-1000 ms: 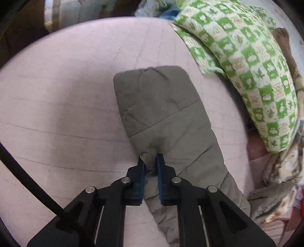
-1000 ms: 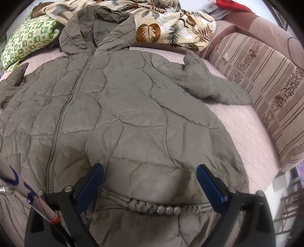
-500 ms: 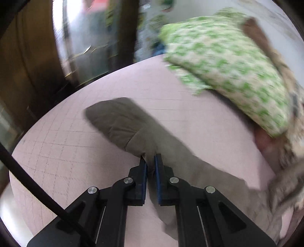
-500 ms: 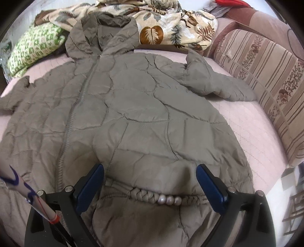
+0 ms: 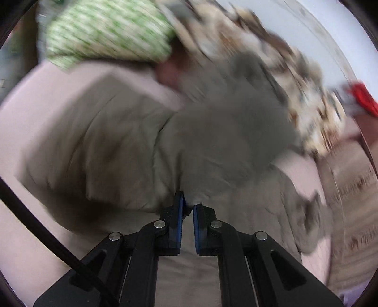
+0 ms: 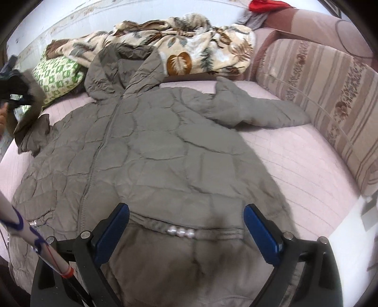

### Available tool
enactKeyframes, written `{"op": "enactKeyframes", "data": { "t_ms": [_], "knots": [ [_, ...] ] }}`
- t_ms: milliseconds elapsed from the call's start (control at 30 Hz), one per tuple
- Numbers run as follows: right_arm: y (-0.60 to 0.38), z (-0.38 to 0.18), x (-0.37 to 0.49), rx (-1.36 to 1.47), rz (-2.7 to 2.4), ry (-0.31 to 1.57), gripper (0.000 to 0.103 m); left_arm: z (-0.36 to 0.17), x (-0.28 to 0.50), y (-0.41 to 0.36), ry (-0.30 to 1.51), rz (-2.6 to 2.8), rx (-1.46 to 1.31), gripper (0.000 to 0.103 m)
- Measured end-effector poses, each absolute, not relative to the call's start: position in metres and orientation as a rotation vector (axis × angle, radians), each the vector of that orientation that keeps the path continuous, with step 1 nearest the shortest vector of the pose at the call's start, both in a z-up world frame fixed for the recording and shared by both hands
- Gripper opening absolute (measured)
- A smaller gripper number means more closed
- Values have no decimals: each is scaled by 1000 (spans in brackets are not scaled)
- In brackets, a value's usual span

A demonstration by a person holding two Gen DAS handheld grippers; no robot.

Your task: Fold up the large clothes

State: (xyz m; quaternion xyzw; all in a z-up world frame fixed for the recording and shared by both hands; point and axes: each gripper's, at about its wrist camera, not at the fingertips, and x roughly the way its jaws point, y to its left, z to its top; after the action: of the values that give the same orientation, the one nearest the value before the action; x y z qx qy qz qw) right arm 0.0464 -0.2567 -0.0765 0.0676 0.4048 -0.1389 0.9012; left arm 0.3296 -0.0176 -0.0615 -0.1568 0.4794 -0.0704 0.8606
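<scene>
A large grey-green quilted hooded jacket (image 6: 151,153) lies front-up on the pink bedspread (image 6: 295,160), zipper running down its middle. My left gripper (image 5: 187,206) is shut on the jacket's left sleeve (image 5: 94,146) and holds it lifted; the view is motion-blurred. In the right wrist view the raised sleeve (image 6: 30,111) and left gripper show at the far left. My right gripper (image 6: 186,226) is open and empty, hovering above the hem with its pearl trim (image 6: 180,232). The other sleeve (image 6: 257,113) lies spread to the right.
A green-and-white checked pillow (image 6: 56,75) and a leaf-print blanket (image 6: 189,47) lie at the head of the bed. A striped bolster (image 6: 330,94) runs along the right side. A red cloth (image 6: 264,4) sits at the back.
My left gripper has lifted the sleeve off the bedspread and swung it right, toward the jacket body. My right gripper has pulled back a little and stayed open.
</scene>
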Motion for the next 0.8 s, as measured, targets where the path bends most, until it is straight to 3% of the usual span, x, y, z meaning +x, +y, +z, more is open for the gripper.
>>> {"op": "enactKeyframes", "data": {
  "t_ms": [200, 433, 467, 500, 567, 800],
  "knots": [
    [-291, -75, 33, 218, -327, 835, 99, -105, 302, -89, 1109, -191, -141, 11],
    [-316, -63, 47, 329, -256, 819, 100, -64, 208, -74, 1025, -228, -17, 18],
    [-318, -62, 52, 351, -231, 819, 100, -60, 188, -64, 1008, -198, -3, 30],
    [-319, -60, 63, 393, -187, 818, 100, -59, 176, -59, 996, -171, -4, 55],
    [-320, -61, 82, 456, -119, 820, 100, -54, 150, -39, 932, -113, -54, 71],
    [-311, -90, 146, 685, 36, 906, 95, -56, 98, 9, 861, 22, -100, 71]
  ]
}}
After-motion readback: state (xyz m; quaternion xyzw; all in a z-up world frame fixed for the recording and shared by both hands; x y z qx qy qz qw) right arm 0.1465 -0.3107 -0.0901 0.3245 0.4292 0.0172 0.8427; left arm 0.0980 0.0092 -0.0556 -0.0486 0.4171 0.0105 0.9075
